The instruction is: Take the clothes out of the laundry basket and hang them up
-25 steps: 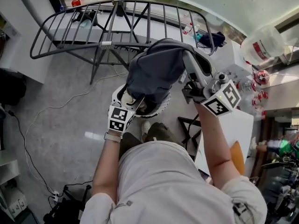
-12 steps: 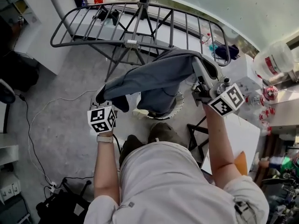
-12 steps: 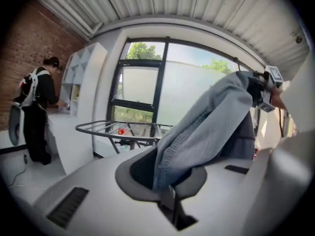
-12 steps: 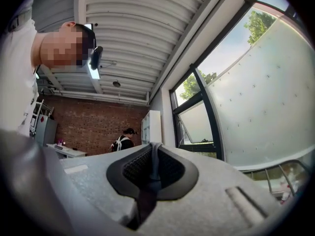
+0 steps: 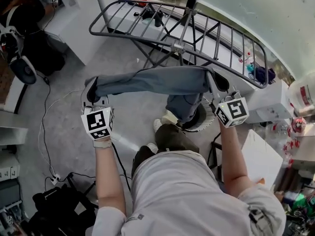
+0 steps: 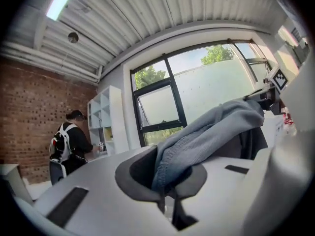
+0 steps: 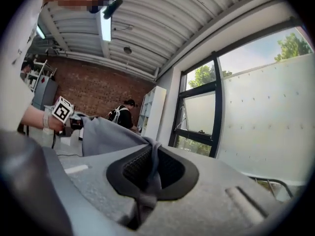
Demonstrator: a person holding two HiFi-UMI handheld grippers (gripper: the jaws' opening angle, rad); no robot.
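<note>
**Faded Blue Denim Among Greys**

The denim garment (image 5: 152, 80) is a plain, faded blue-grey. The left gripper (image 5: 91, 93) and right gripper (image 5: 216, 84) are pale grey with dark grey pads, and each cube is patterned in black-and-white squares. The drying rack (image 5: 179, 47) is dark grey, the floor (image 5: 64, 122) mottled grey, the laundry basket (image 5: 204, 124) white, and the brick wall (image 6: 29, 117) red-brown.

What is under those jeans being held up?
Under the jeans are grey floor and a white laundry basket, only its rim showing. The hanging leg covers its inside, so any contents are hidden.
</note>
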